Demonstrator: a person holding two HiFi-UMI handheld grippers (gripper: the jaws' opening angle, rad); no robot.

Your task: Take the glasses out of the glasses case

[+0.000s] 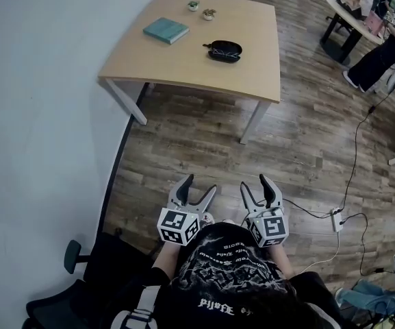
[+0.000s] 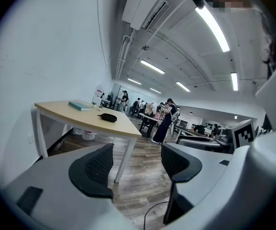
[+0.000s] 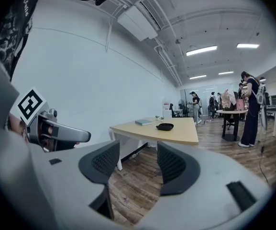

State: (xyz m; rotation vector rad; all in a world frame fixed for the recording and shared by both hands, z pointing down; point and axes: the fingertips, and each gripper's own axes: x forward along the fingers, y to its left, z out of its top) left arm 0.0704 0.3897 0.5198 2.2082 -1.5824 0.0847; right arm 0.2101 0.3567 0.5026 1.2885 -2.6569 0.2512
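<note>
The case [image 1: 223, 50] is a small, black, oval shell. It lies flat on the tabletop [image 1: 183, 67], in the right half, about midway between the far and near edges and well in from the right edge. From the head view it looks open, its two halves side by side. Thin pale glints in the near half seem to be the glasses [image 1: 226, 57], too small to tell more. From the gripper views the case [image 2: 109, 118] [image 3: 165, 126] is a low dark lump.
</note>
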